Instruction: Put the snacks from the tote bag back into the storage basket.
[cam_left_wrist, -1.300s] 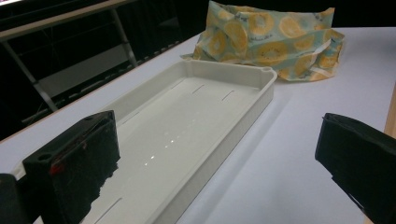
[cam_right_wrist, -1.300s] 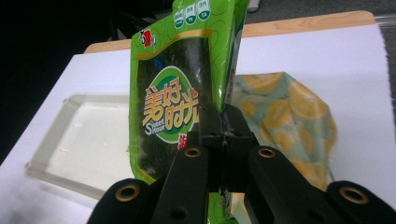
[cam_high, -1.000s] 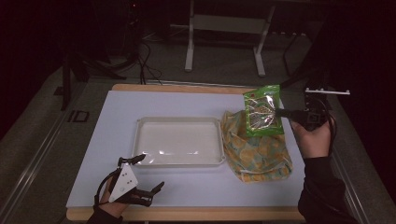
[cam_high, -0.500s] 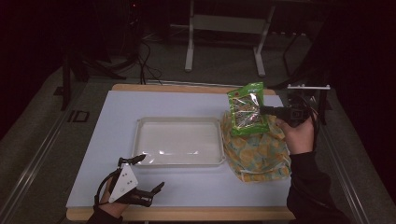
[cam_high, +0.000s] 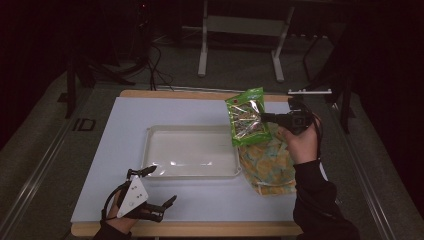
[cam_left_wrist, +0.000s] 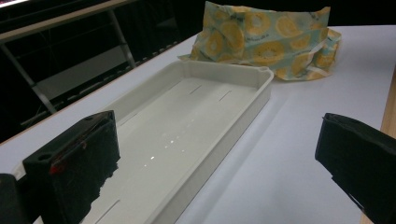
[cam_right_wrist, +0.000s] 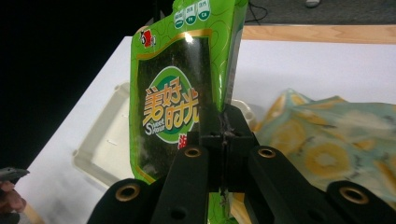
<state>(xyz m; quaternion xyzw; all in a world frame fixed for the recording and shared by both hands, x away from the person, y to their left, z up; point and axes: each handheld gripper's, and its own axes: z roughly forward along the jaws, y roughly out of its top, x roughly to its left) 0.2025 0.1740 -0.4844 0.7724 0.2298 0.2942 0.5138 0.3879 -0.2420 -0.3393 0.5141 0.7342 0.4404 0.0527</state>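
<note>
A dim room with a white-topped table (cam_high: 200, 200) seen from above. At the table's near left corner, the left gripper (cam_high: 159, 190) rests in a person's hand, its two black jaws spread wide with nothing between them; in the left gripper view they frame the near end of the tray. Toward the middle of the table lies a shallow white tray (cam_high: 192, 174), empty. Just beyond the tray's right end, close to the table's right edge, a cloth bag (cam_high: 270, 165) printed with yellow rings on pale green lies crumpled flat. Above the bag's far end, lifted clear of the table, hangs a green snack packet (cam_high: 245, 120) with a dark window. The right gripper (cam_high: 265, 119) has it pinched by one side edge, jaws fully closed on the foil. Judging by this, the packet is out of the bag and on its way; setting it down in the tray appears to be what remains.
</note>
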